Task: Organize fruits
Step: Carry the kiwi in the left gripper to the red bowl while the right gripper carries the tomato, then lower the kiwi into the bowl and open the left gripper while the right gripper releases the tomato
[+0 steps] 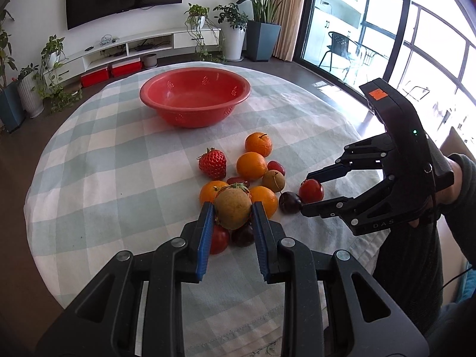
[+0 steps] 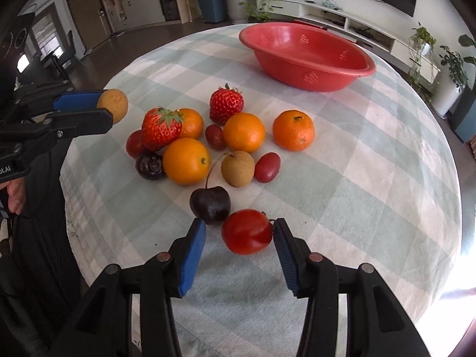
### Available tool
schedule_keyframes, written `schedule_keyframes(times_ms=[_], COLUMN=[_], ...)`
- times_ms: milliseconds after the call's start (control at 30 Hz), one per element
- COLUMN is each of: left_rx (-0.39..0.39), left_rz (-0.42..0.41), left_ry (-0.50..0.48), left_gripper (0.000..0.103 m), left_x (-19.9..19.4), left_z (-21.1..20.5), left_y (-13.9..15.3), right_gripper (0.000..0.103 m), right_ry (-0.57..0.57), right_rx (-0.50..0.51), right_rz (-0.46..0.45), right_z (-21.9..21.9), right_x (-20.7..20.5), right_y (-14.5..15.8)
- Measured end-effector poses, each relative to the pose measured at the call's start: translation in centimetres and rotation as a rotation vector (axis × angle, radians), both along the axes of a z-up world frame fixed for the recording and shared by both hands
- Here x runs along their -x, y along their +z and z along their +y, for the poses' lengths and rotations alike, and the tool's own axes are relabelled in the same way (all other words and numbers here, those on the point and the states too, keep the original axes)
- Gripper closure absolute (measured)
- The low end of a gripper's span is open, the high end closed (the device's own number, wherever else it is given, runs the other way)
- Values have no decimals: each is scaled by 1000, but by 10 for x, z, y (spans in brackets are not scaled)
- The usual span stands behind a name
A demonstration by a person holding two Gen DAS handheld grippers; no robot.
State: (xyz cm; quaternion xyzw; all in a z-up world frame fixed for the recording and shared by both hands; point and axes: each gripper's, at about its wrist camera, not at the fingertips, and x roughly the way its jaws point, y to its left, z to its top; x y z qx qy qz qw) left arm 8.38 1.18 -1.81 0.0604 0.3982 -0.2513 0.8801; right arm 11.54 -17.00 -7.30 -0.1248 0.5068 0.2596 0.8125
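The left gripper [image 1: 233,212] is squeezing a round brown fruit with rough skin [image 1: 233,210] between its two blue pads, and it holds the fruit up above the heap of fruit. The right gripper [image 2: 239,235] has its jaws apart around a small shiny red tomato [image 2: 247,232]. One pad is right at the tomato's side, but the other pad has a gap, so it is not squeezing. A dark purple cherry with a thin stem [image 2: 210,204] sits just beside the tomato and the near pad. The other fruit lies close together on the round table with a pale green and white checked cloth [image 2: 372,178]: two red strawberries [image 2: 226,104], four oranges [image 2: 294,131], another brown fruit [image 2: 238,169] and some small red and dark ones. The big red plastic bowl with little holes [image 2: 306,56] stands farther back on the cloth, well apart from the fruit, with nothing in it.
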Motion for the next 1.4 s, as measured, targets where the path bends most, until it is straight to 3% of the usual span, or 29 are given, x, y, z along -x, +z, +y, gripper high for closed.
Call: schedule_keyframes(times_ms=[167, 267, 467, 700, 867, 1000, 1133, 1233, 1400], left_rx=[-6, -9, -15, -2, 17, 26, 27, -11, -75], left_rz=[8, 14, 24, 9, -34, -77, -90, -86, -28], left_ry=[-10, -17, -35, -35, -37, -26, 3, 19, 43], left_gripper=[79, 79, 79, 79, 79, 79, 79, 79, 79], left_x=[-2, -3, -3, -7, -24, -59, -114, -159, -228], left_z=[-2, -6, -13, -11, -10, -7, -6, -11, -21], left_y=[-2, -4, -8, 1, 24, 48, 65, 67, 50], right_gripper=[59, 67, 67, 67, 67, 67, 67, 67, 67], right_ry=[94, 102, 82, 39, -26, -104, -150, -171, -190], right_rx=[0, -4, -21, -49, -125, -172, -150, -108, -61], right_rz=[48, 42, 23, -43, -120, -200, -263, -272, -209], right_z=[-1, -3, -7, -14, -24, -30, -24, -18, -5], right_x=[0, 3, 9, 15, 1, -28, -70, -108, -164], right_y=[-5, -5, 1, 29, 64, 97, 118, 119, 100])
